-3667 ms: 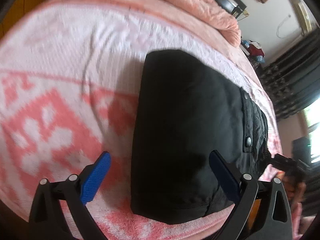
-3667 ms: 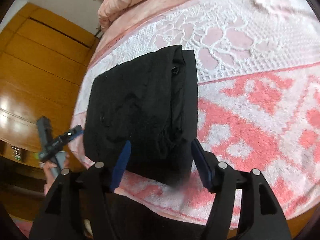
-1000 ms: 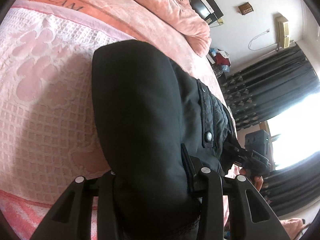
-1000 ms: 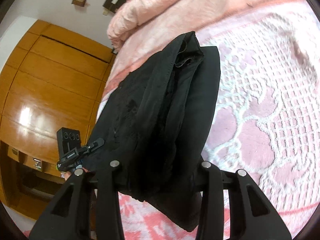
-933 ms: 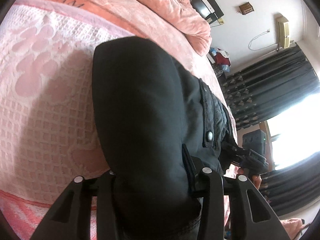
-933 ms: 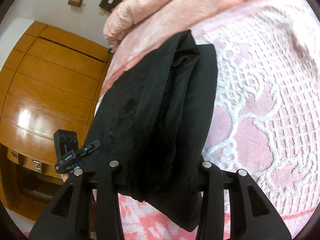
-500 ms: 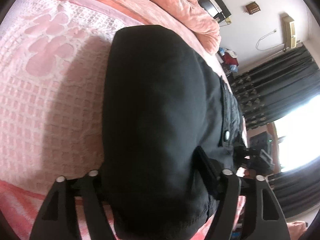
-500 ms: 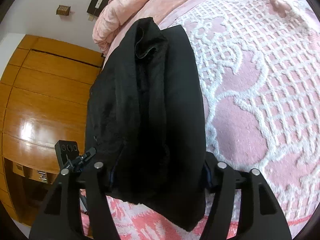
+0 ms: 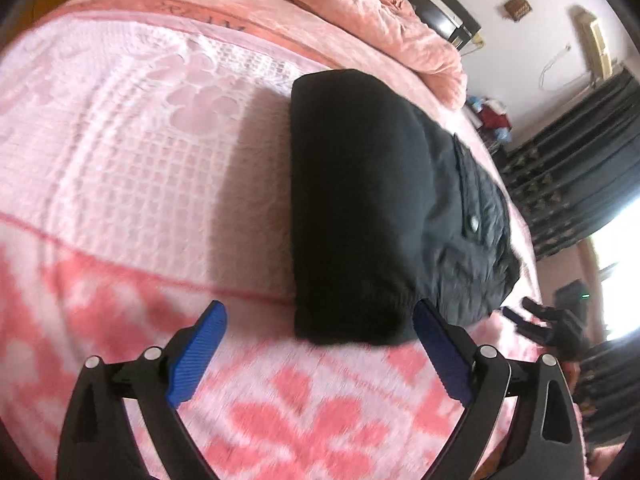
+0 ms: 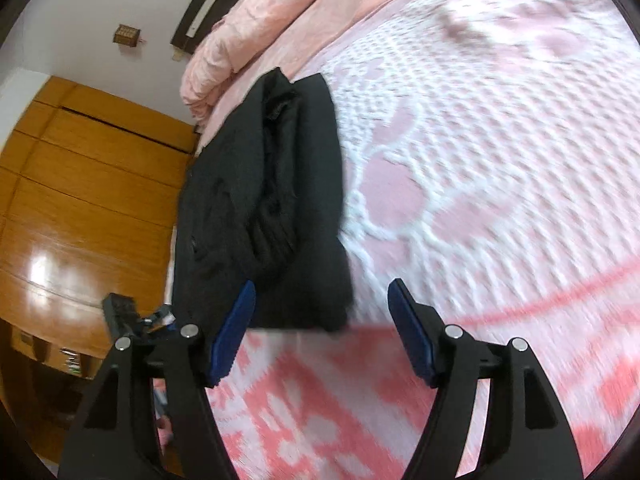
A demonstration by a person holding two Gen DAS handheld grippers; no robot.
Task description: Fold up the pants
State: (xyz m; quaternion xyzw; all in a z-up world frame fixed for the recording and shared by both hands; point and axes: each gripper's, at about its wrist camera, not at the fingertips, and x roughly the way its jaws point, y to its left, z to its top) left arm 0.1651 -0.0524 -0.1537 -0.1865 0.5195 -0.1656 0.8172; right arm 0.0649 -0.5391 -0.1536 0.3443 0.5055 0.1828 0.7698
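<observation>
One folded pants (image 9: 360,208) bundle (bedspread (image 9: 132,168))

A: What can't you make out?
B: The blanket (image 9: 304,432) smears with motion blur near the fingers (image 9: 198,354), and again in the right view around 5 o'clock.
A: And the pants (image 10: 288,208)?
B: Their near edge is soft, and the folds are too dark to separate. The other gripper (image 10: 132,320) at 8 o'clock is small and partly hidden. The wardrobe (image 10: 80,200) is cut by the frame.
</observation>
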